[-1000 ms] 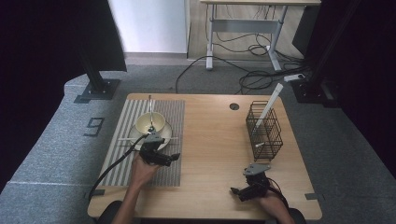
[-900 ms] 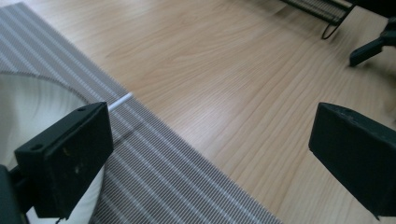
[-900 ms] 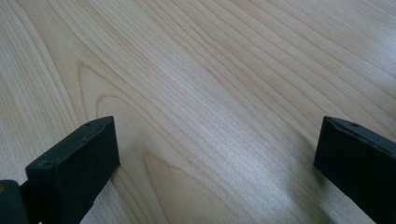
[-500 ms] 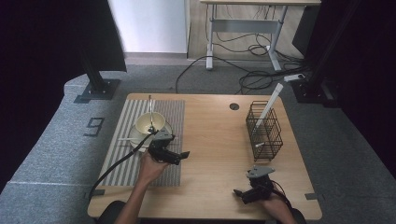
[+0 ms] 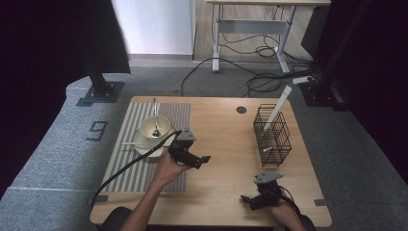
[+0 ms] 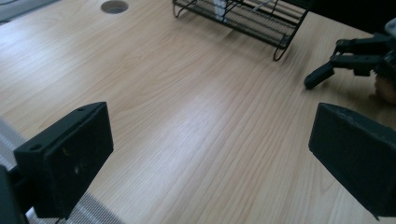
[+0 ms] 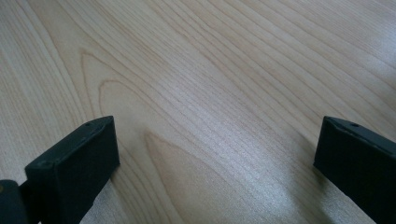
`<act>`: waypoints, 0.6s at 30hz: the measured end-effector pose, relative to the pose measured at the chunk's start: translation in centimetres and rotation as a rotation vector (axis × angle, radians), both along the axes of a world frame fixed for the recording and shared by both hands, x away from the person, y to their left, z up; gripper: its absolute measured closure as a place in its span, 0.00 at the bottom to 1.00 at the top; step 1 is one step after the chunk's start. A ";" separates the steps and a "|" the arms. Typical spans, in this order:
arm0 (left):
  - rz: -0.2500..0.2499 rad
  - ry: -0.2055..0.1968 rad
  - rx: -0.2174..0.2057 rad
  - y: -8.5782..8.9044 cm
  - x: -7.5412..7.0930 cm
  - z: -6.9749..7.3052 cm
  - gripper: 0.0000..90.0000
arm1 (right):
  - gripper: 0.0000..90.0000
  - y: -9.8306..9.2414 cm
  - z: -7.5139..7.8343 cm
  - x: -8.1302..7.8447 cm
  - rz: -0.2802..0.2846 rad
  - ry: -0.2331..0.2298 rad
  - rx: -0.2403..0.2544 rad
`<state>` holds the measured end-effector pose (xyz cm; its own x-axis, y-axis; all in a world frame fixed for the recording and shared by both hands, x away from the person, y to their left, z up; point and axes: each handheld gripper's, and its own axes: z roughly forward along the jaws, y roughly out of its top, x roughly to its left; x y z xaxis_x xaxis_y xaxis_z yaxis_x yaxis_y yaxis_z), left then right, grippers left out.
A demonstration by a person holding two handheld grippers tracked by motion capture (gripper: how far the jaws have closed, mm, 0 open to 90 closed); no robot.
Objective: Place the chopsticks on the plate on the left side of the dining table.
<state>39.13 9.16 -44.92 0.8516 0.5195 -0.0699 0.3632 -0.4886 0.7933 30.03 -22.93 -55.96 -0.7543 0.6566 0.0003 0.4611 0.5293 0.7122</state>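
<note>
Striped mat: grey-and-white ribbed mat (image 5: 144, 144) covers the left part of the pale wooden table (image 5: 221, 183).
Bowl set: cream ceramic bowl (image 5: 154, 127) sits on a white saucer (image 5: 142, 142) at the far end of the mat, a metal spoon (image 5: 155, 115) leaning inside it.
Left gripper: black two-jaw left gripper (image 5: 199, 160) hovers just right of the bowl, jaws spread wide and empty, pointing right across bare wood.
Risk at the bowl: its trailing black cable (image 5: 139, 159) runs close by the saucer; a quick swing right could probably drag it against the saucer and tip the spoon out.
Right gripper: black two-jaw right gripper (image 5: 246, 198) rests low at the near right edge, jaws wide apart, nothing between them.
Wire basket: black wire basket (image 5: 272, 134) stands far right, holding a white stick-like utensil (image 5: 278, 106) that juts out upward.
Risk at the basket: a careless reach could likely knock the light basket over.
</note>
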 end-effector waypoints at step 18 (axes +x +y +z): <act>-0.113 0.018 -0.051 -5.5 1.0 2.5 0.03 | 0.00 0.0 0.0 0.0 -0.001 0.002 0.002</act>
<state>40.16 3.65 -42.38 0.9027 0.4161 -0.1093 0.3224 -0.4861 0.8123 30.05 -22.89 -55.96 -0.7533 0.6577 0.0028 0.4630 0.5272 0.7125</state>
